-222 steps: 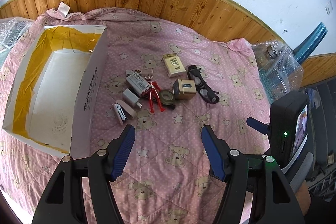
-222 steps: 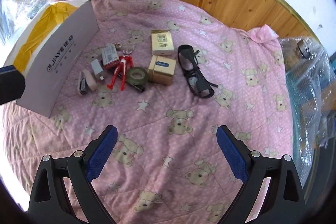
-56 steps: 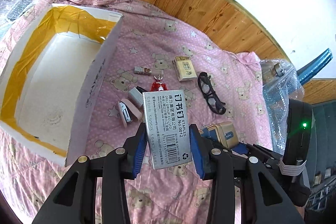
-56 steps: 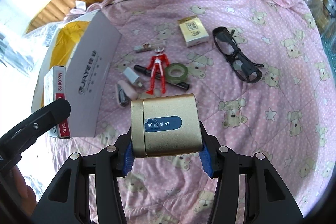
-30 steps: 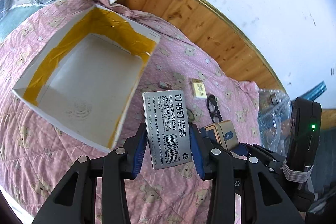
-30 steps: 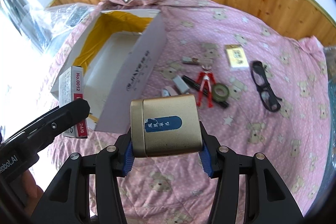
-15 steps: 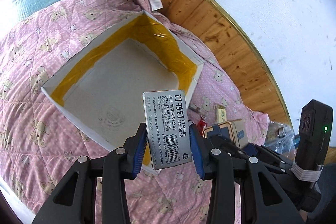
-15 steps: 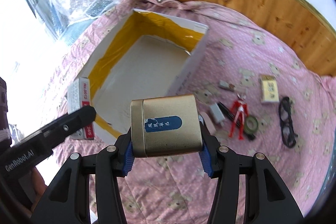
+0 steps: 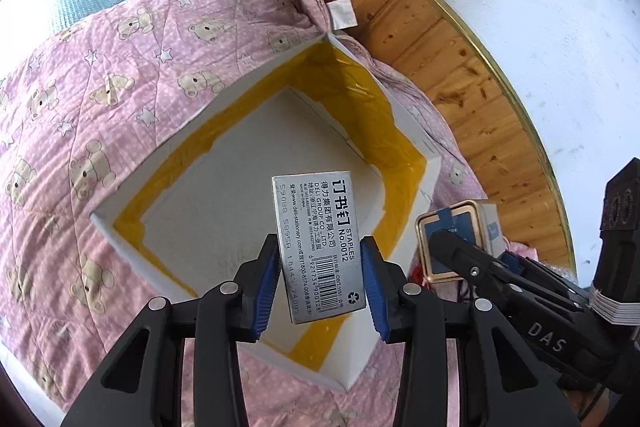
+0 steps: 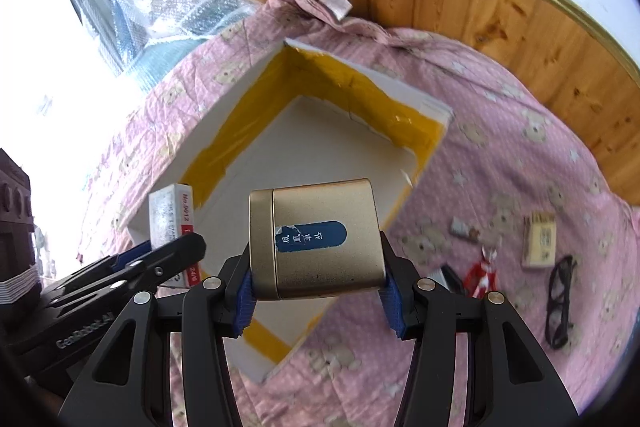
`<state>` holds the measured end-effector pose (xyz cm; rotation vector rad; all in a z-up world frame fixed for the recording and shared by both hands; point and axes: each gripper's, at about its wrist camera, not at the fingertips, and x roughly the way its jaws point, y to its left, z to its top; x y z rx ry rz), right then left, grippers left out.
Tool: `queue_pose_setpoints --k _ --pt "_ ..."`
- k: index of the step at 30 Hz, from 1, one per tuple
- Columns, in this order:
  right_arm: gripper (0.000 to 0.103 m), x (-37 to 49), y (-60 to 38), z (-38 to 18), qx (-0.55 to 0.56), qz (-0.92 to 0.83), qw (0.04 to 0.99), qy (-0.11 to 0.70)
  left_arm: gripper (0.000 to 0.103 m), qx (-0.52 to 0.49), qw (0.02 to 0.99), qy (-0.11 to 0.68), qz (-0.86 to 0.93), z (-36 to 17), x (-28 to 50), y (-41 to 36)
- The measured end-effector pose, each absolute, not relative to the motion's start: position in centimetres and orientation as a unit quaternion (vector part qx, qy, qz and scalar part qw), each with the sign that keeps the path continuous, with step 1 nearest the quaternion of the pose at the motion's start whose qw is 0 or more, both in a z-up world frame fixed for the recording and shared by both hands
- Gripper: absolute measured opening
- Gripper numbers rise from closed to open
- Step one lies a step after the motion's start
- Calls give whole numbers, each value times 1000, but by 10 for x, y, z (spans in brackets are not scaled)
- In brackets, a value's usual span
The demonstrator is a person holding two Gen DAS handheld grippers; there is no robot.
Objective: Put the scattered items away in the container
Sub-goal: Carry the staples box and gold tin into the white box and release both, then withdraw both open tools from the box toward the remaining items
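Staple box (image 9: 320,247) between left fingers (image 9: 267,281)

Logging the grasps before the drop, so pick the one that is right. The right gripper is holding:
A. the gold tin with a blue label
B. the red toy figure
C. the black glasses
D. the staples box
A: the right gripper is shut on the gold tin, its blue label facing the camera, over the white box; the staples box is in the left gripper.

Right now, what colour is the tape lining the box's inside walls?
Yellow tape lines the white box; the left wrist view shows it best.
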<state>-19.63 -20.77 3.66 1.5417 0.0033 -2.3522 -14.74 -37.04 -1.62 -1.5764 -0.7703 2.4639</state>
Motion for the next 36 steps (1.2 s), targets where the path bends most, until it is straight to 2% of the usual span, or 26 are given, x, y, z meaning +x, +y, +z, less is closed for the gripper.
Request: queue_pose_setpoints --k 4,16,36 --pt "57 -209 -213 32 532 -828 176 1 48 -521 42 -259 812 -26 -166 -377" --pt "57 -196 -195 10 563 -807 175 -33 48 -543 27 -264 797 -46 -164 -384" --pt "57 -133 -180 26 558 -809 177 -54 48 -522 61 -244 815 0 -119 -358"
